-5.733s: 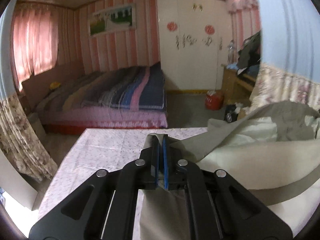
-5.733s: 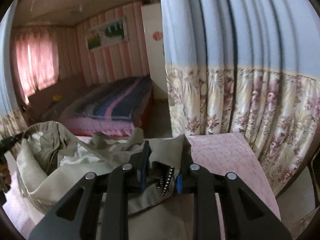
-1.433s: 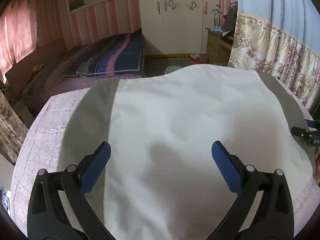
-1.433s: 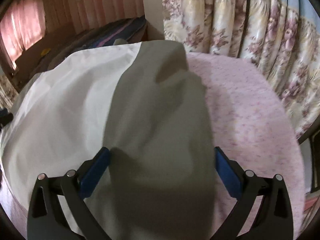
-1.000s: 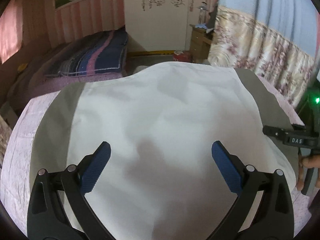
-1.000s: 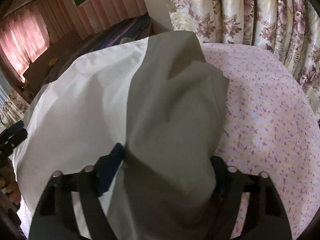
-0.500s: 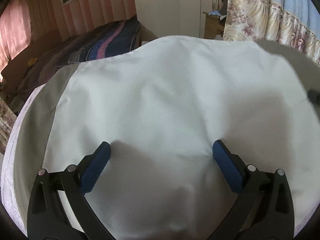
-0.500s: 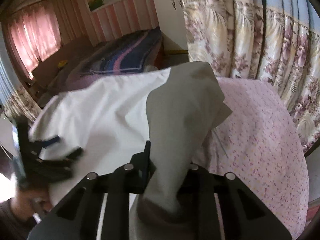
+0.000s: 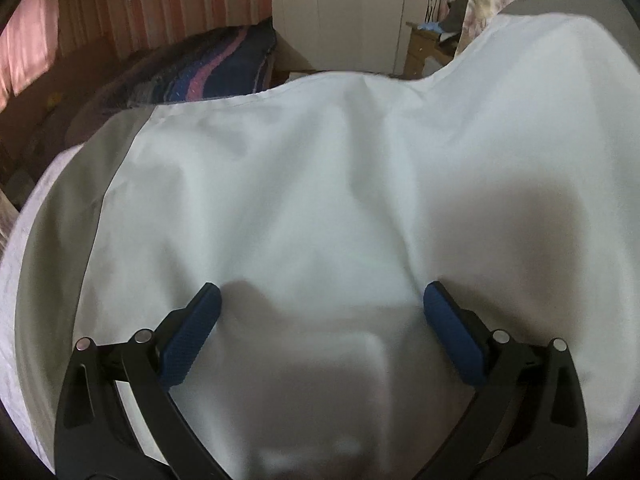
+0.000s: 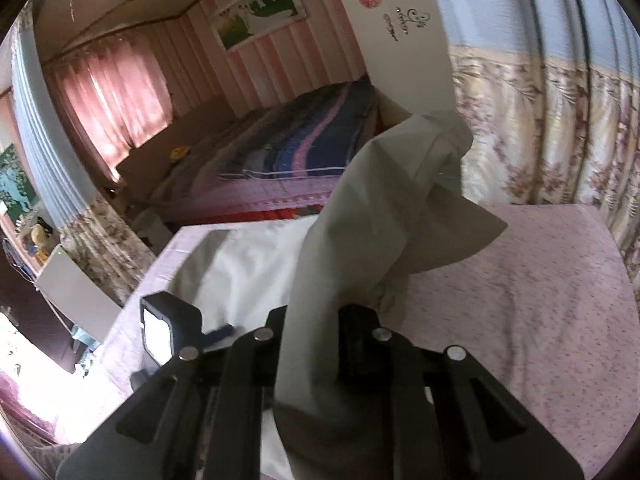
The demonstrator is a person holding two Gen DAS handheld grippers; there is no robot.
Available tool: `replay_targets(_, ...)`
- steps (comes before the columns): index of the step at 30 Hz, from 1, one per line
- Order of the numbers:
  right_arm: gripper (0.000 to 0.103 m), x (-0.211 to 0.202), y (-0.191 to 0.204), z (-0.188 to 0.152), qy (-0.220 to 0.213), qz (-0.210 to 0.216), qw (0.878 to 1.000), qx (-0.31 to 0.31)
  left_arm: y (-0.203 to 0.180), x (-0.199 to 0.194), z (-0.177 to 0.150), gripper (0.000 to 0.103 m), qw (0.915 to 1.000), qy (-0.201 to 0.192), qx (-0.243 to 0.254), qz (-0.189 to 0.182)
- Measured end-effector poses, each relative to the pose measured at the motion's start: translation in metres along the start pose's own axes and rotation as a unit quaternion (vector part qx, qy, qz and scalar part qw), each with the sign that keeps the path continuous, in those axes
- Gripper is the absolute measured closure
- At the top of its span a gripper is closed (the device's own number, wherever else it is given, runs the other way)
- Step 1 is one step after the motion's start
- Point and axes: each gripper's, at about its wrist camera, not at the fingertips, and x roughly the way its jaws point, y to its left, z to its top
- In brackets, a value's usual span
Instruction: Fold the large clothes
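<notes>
Item: one large garment (image 9: 320, 200), two-toned. The main panel was pale off-white with a smooth finish; a grey-olive band (image 9: 52, 248) ran down its left side, and grey-olive cloth showed again at its far right corner.

Position: spread over the bench (image 10: 520, 300), which carried a pink cloth with a small floral print. In the left wrist view the garment covered nearly all of the bench top, leaving only a sliver of pink bare along the left edge. Its far hem lay near the far edge of the bench, in a shallow curve.

Orientation: the flat part ran from the near edge toward the far edge. The grey-olive part (image 10: 360, 240) on the right side was lifted off the bench. It rose from the near edge as a long, creased strip, its long axis pointing up and away toward the far right corner. Its upper end folded over into a loose flap.

Left gripper (image 9: 320, 332): blue-padded fingers (image 9: 192, 340) spread wide apart, resting low on the white panel, nothing pinched between them.

Right gripper (image 10: 312, 344): fingers had just been closing and were clamped on the grey-olive strip, which passed up between them.

Background: striped bed (image 10: 300, 148), pink curtain (image 10: 116, 96), floral drape (image 10: 560, 132).
</notes>
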Motion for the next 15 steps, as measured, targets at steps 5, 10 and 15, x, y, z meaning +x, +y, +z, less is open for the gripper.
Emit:
replay_targets(5,0.089,0.011,0.04,0.009,-0.002,0.027,1.0,-0.004,0.031,-0.041,0.004,0.003,0.999,-0.044,-0.001,0.004)
replay_targets(10,0.091,0.038,0.089,0.012,0.011,0.051,0.999,-0.009,0.086,-0.075,0.005,0.003,0.9968,-0.071,-0.021,0.03)
replay_targets(15,0.092,0.099,0.135,-0.001,0.065,0.069,0.995,0.022,0.146,-0.099,-0.01,0.003,0.994,-0.08,-0.061,0.044)
